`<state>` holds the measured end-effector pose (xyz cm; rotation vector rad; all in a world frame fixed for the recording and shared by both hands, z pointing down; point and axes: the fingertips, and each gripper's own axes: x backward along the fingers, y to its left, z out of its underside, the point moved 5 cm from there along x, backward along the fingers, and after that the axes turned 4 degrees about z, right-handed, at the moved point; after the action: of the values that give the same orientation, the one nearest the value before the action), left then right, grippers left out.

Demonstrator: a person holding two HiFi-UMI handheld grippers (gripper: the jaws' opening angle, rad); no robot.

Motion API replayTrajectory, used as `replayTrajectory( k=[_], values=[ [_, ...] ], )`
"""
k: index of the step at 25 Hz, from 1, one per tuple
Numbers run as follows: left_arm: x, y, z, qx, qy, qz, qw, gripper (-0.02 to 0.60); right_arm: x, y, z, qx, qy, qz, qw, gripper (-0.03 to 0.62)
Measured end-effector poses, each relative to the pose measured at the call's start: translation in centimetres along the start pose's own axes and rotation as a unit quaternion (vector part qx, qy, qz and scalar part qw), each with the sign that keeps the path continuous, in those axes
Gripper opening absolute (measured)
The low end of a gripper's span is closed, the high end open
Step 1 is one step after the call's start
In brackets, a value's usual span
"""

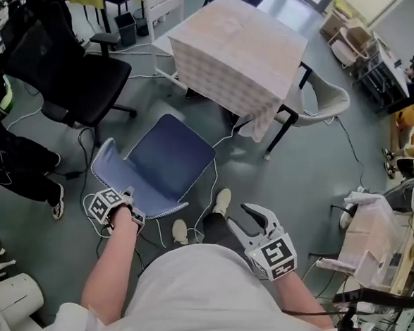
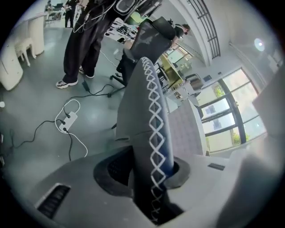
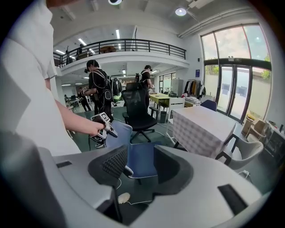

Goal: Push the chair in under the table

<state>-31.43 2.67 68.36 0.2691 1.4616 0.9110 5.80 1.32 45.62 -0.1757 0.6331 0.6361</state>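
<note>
The blue chair [image 1: 166,160] stands on the grey floor, pulled out from the table [image 1: 234,46] with the checked cloth, its seat turned toward the table. My left gripper [image 1: 129,200] is at the top edge of the chair's backrest [image 2: 153,111]. In the left gripper view that edge, with its white diamond stitching, fills the gap between the pads, which close on it from both sides. My right gripper [image 1: 245,219] hangs open over the floor, right of the chair, with nothing between its fingers. Through its open jaws, the right gripper view shows the chair [image 3: 141,156] and the table [image 3: 202,127].
A black office chair [image 1: 66,72] stands left of the table and a white chair [image 1: 326,100] at its right side. Cables and a power strip [image 2: 67,122] lie on the floor by the chair. A person in black [image 2: 84,40] stands nearby. A cluttered bench [image 1: 382,248] is at the right.
</note>
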Motion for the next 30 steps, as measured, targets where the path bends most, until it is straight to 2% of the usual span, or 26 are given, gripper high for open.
replayTrajectory(
  k=[8, 17, 23, 30],
  values=[
    [-1.4, -1.4, -0.3, 0.046, -0.03, -0.031, 0.998, 0.094, -4.0, -7.0, -2.4, 0.012, -0.01, -0.037, 0.999, 0.192],
    [-5.0, -6.4, 0.7, 0.069, -0.045, -0.032, 0.9961, 0.086, -6.7, -15.3, -5.0, 0.03, -0.012, -0.068, 0.997, 0.192],
    [-8.7, -11.0, 0.4, 0.071, -0.042, -0.027, 0.9962, 0.084, -7.2, -20.1, -5.0, 0.022, -0.009, -0.066, 0.998, 0.192],
    [-13.0, -16.1, 0.4, 0.078, -0.049, -0.024, 0.9954, 0.086, -6.4, -26.2, -3.8, -0.001, -0.002, -0.045, 0.999, 0.192]
  ],
)
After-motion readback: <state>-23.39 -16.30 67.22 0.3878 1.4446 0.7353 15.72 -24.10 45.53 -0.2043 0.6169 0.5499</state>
